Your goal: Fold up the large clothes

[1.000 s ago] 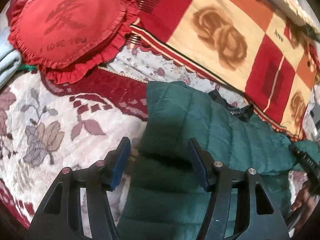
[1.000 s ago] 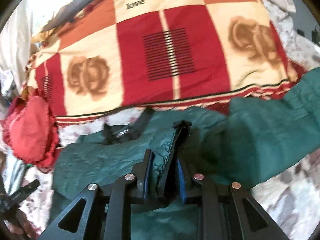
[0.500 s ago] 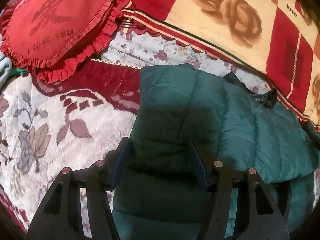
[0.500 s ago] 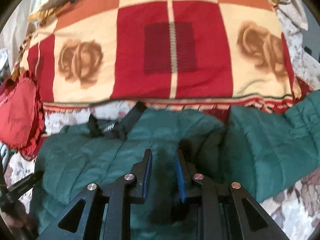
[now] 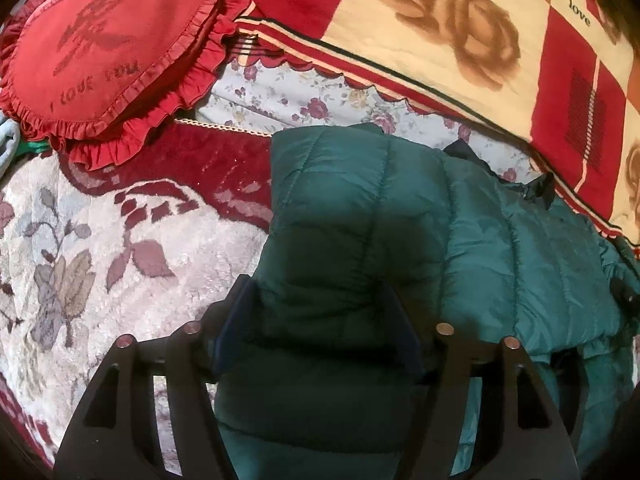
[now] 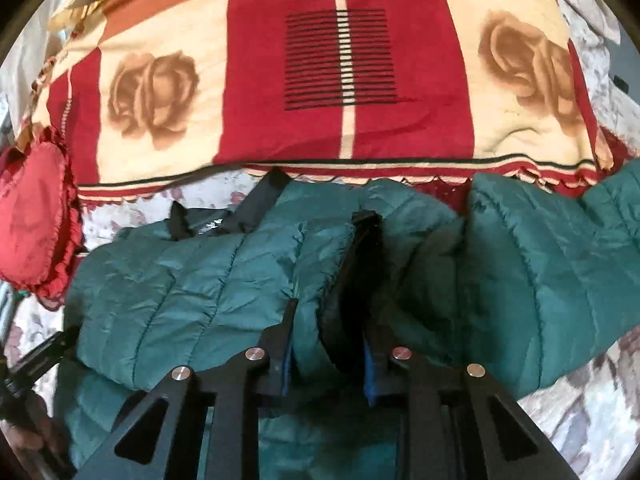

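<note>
A green quilted puffer jacket [image 5: 400, 216] is spread across the bed, on a floral plush blanket [image 5: 100, 248], with its far edge near the red-and-cream rose blanket [image 6: 340, 80] toward the head of the bed. A heart-shaped red cushion [image 5: 108, 48] lies well apart, at the far left corner.

The left gripper [image 5: 316, 328] is set wide over the folded left part of the jacket, and its jaws are opening; the padding lies between them, but whether the pads press on it cannot be told. The right gripper [image 6: 328, 344] is narrow and closing on a pinched ridge of jacket fabric with a dark lining edge [image 6: 360, 248].

The step in hand appears to be laying a fold down. To do it well, the pinched ridge would be lowered flat before release, the trapped air pressed out, and the edges matched so the slippery padding does not spring back.
</note>
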{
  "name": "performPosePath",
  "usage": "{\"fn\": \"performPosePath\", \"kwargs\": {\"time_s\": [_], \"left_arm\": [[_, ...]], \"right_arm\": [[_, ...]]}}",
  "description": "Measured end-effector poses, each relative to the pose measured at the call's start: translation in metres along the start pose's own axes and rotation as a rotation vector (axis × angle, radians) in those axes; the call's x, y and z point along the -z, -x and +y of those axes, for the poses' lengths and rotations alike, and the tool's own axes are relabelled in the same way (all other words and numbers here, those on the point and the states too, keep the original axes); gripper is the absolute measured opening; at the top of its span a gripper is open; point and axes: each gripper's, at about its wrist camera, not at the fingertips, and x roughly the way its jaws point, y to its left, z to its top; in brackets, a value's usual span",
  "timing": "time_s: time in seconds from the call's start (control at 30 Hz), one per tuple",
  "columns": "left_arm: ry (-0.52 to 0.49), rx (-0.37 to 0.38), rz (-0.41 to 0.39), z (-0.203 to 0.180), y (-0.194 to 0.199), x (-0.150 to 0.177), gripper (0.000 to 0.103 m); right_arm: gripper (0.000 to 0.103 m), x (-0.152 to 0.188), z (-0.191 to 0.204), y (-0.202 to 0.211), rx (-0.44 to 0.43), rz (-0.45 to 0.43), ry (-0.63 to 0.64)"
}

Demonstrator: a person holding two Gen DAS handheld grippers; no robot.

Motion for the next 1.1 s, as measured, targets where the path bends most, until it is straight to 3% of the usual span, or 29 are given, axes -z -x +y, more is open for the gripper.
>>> {"fn": "performPosePath", "kwargs": {"time_s": [0.13, 0.17, 0.23, 0.33, 0.47, 0.53, 0.6, 0.77, 0.83, 1.1], "left_arm": [[-0.003, -0.011, -0.003, -0.003, -0.003, 0.001, 0.069], [-0.006, -0.009, -0.003, -0.003, -0.003, 0.001, 0.069], [-0.011, -0.012, -0.005, -0.004, -0.004, 0.001, 0.069], [-0.016, -0.012, -0.005, -0.004, -0.004, 0.001, 0.069], [0.028, 0.027, -0.066, 0.003, 0.018, 0.0, 0.069], [0.056, 0.069, -0.106, 0.006, 0.031, -0.003, 0.069], [0.052, 0.08, -0.095, 0.004, 0.033, -0.009, 0.069], [0.011, 0.017, -0.033, -0.006, 0.011, -0.011, 0.069], [0.015, 0.009, 0.004, -0.006, -0.001, -0.006, 0.069], [-0.001, -0.01, -0.023, -0.009, -0.002, 0.0, 0.069]], "right_arm": [[0.025, 0.001, 0.004, -0.008, 0.044, 0.04, 0.032], [0.037, 0.0, 0.003, -0.002, 0.065, 0.032, 0.025], [0.048, -0.002, 0.002, 0.016, 0.111, -0.03, -0.004], [0.048, -0.006, 0.011, 0.04, 0.049, -0.09, 0.0], [0.047, -0.009, 0.037, 0.035, -0.062, -0.046, 0.086], [0.047, -0.009, 0.044, 0.024, -0.046, -0.034, 0.122], [0.047, -0.007, 0.046, 0.009, -0.01, -0.015, 0.132], [0.047, -0.001, 0.035, -0.023, 0.05, 0.052, 0.111], [0.047, -0.002, 0.035, -0.022, 0.059, 0.055, 0.121], [0.048, 0.004, 0.043, 0.011, 0.017, 0.004, 0.132]]}}
